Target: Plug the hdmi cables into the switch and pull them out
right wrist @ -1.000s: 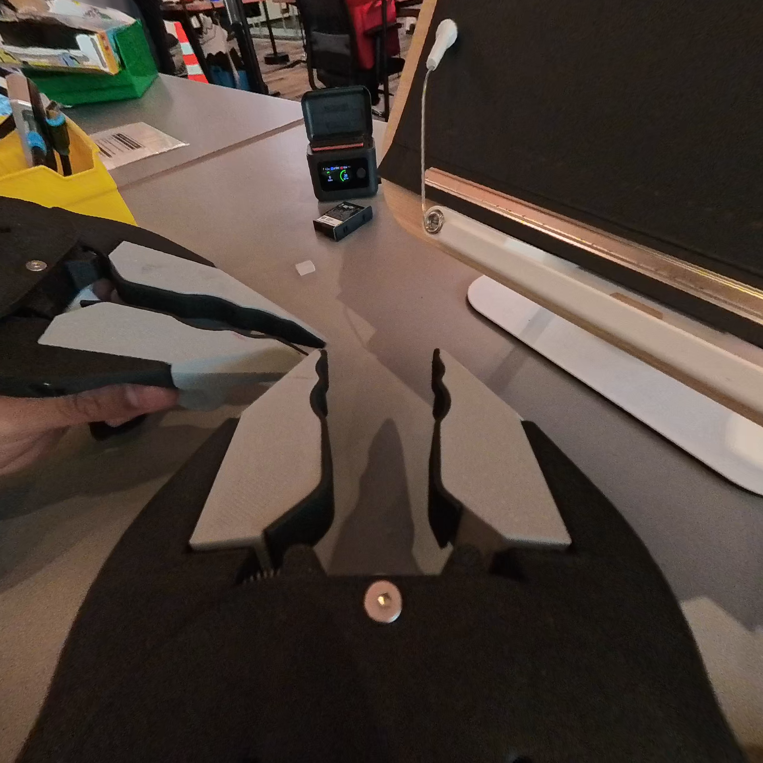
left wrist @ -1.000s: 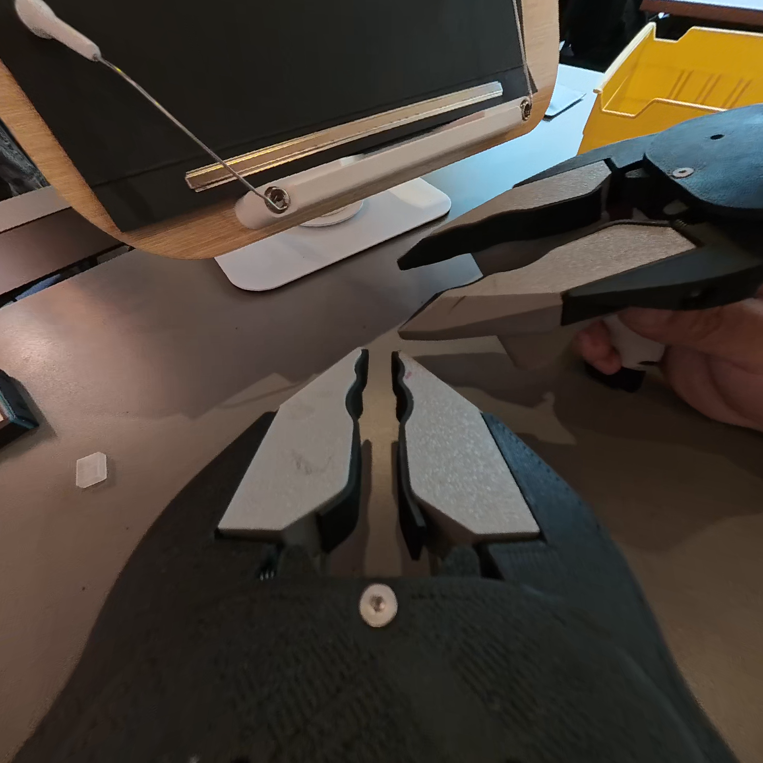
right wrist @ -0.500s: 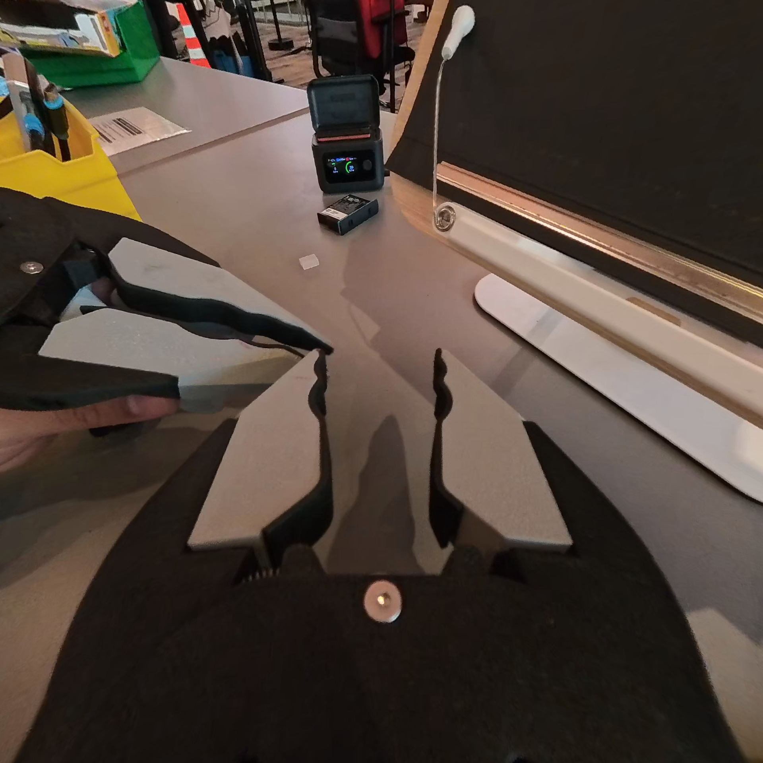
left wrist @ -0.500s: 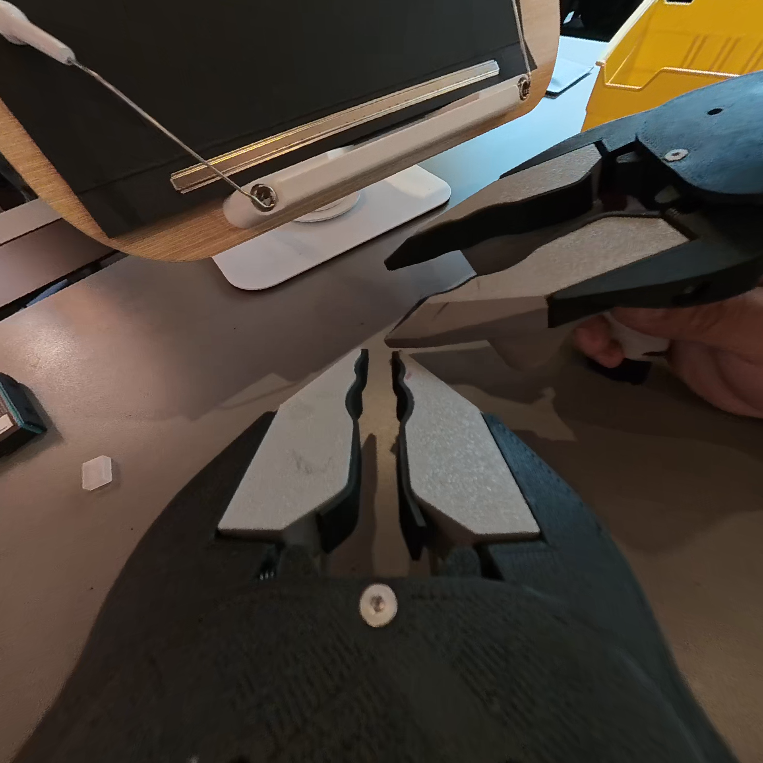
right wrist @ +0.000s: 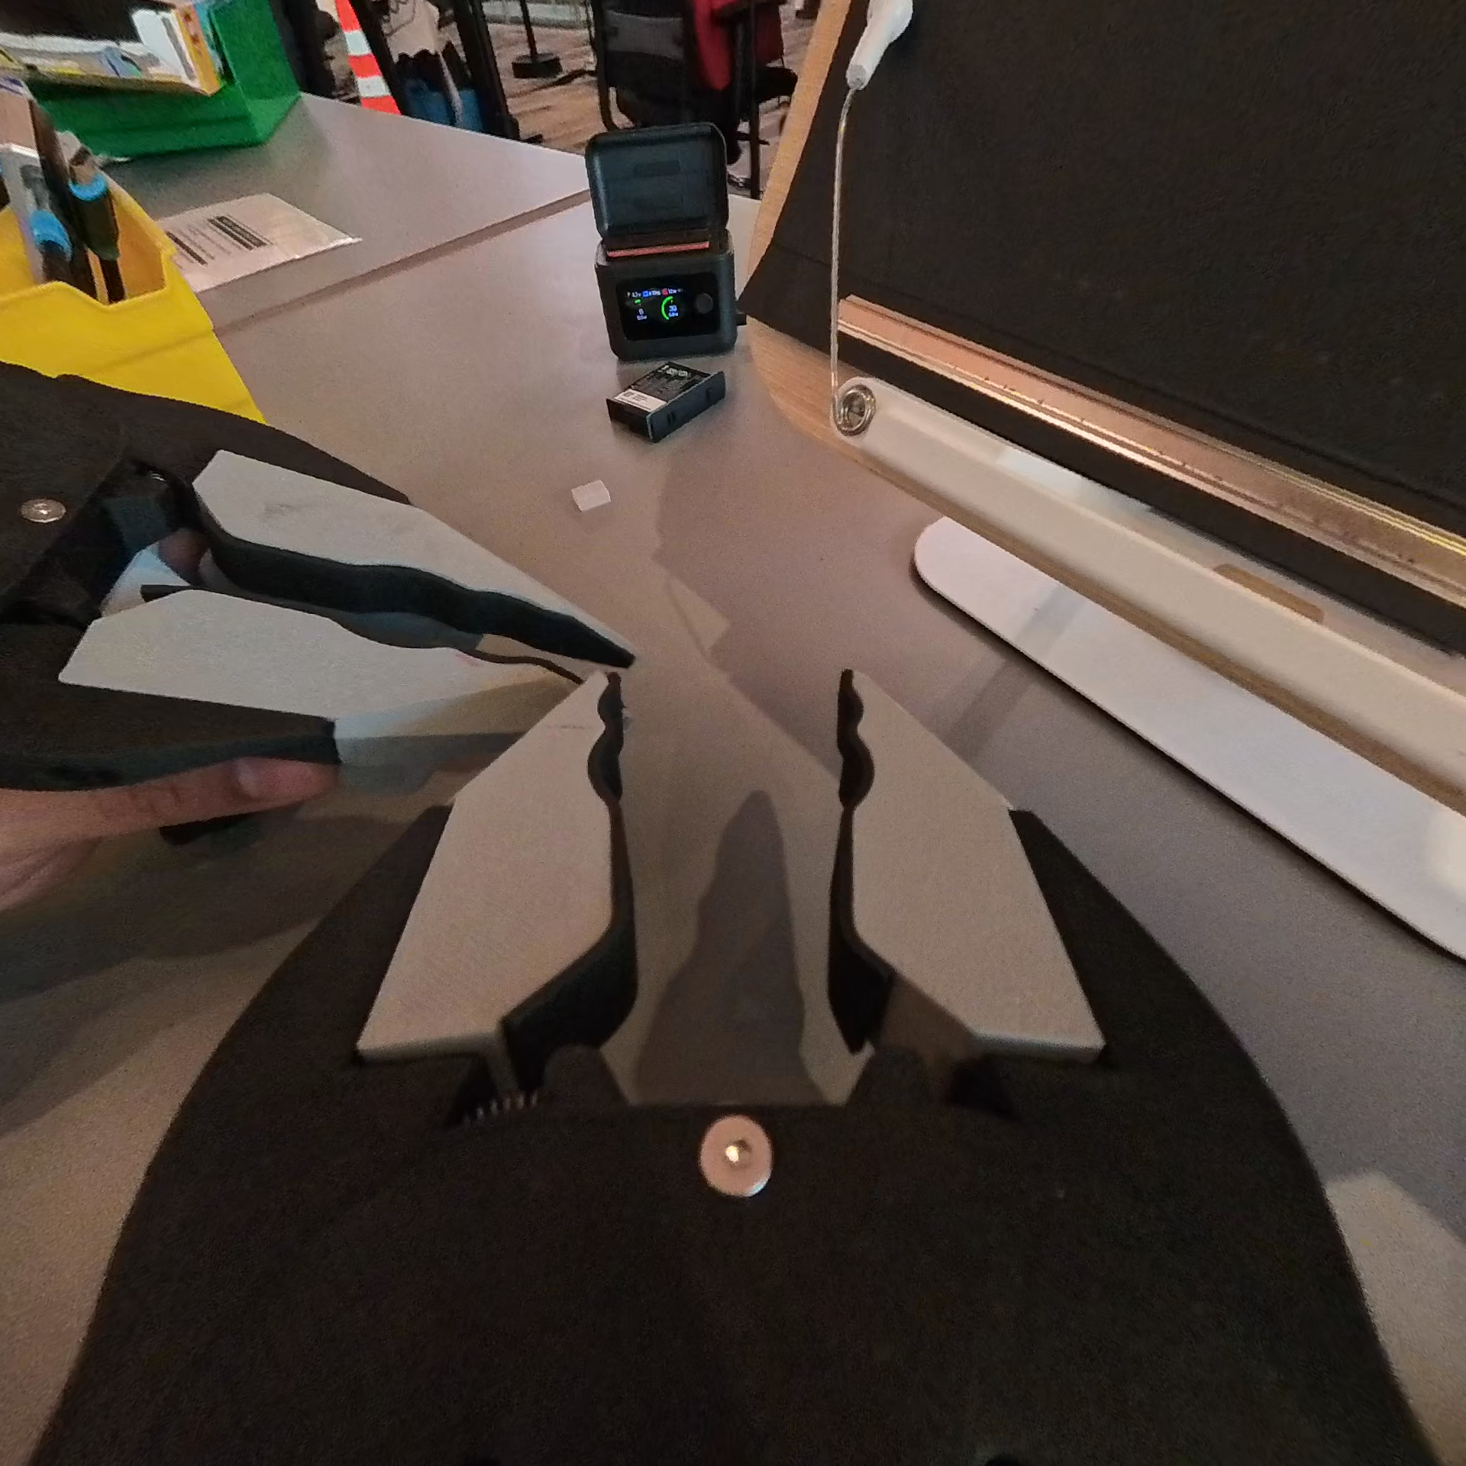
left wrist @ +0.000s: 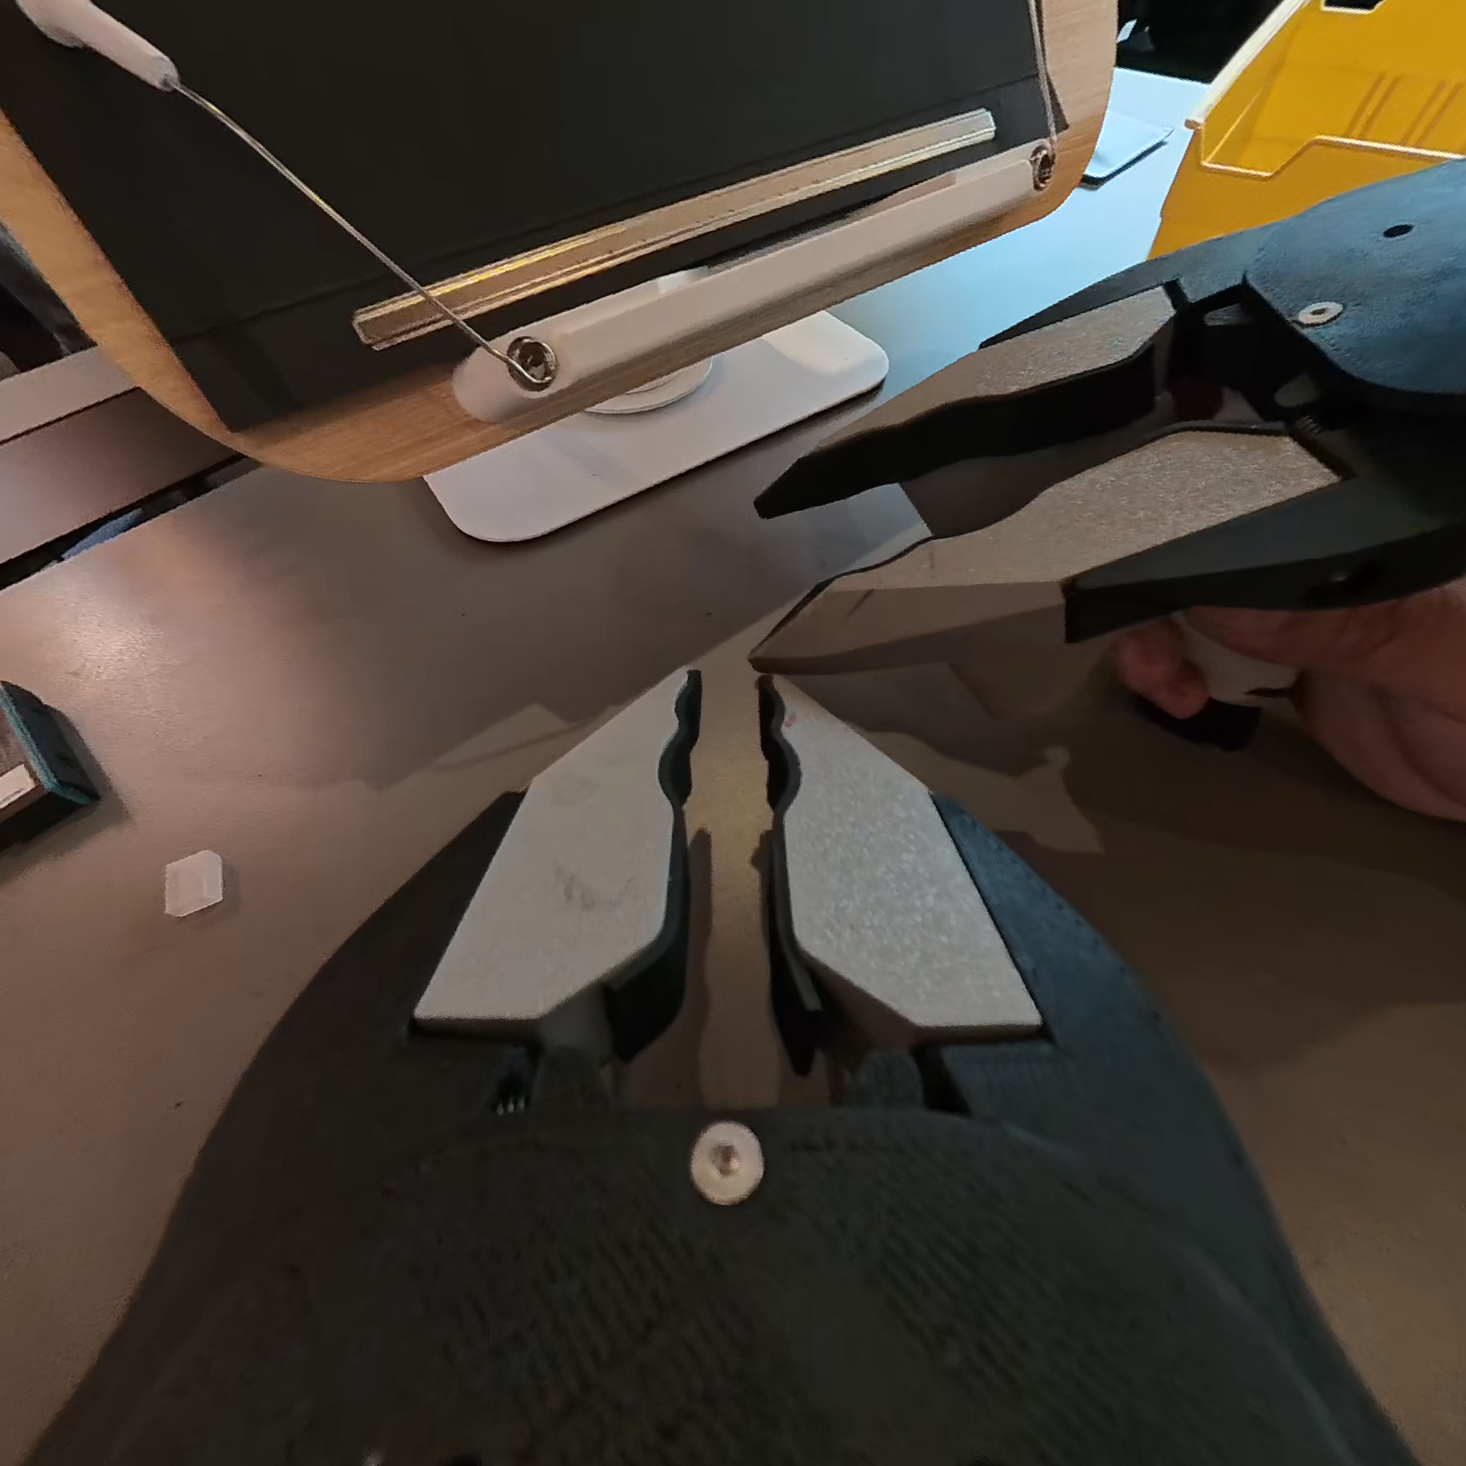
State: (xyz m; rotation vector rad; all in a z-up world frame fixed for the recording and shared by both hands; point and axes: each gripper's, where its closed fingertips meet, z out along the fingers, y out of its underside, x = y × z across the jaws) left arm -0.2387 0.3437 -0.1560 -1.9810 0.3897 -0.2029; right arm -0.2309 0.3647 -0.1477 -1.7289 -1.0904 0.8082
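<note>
HDMI cables and the switch show in neither wrist view, so I cannot place them against either claw.

I count two claws, each with two grey fingers. My left claw (left wrist: 726, 682) is drawn nearly together, with only a thin slit between its tips and nothing in it. My right claw (right wrist: 730, 682) is released, its fingers well apart and empty. Their tips almost meet over the middle of the table (right wrist: 476, 381): the right one comes in from the right of the left view, with the right hand (left wrist: 1348, 698) under it, and the left hand (right wrist: 119, 817) shows at the left edge of the right view.

One tilted board (left wrist: 555, 119), black-faced with a wood rim, fills the top of the left view on one white base plate (left wrist: 635, 476).

I see one yellow bin (left wrist: 1309, 119) in the upper right of the left view and one green bin (right wrist: 198, 111) in the upper left of the right view. The table also carries:
- one printed sheet (right wrist: 246, 234)
- one small black device (right wrist: 666, 293) with a lit screen and a raised lid
- one black block (right wrist: 666, 401) just in front of the device
- one small pale chip (right wrist: 591, 496)

Bare table lies ahead of both claws, between the chip and the base plate. The board's lower edge overhangs the right side of that space.
</note>
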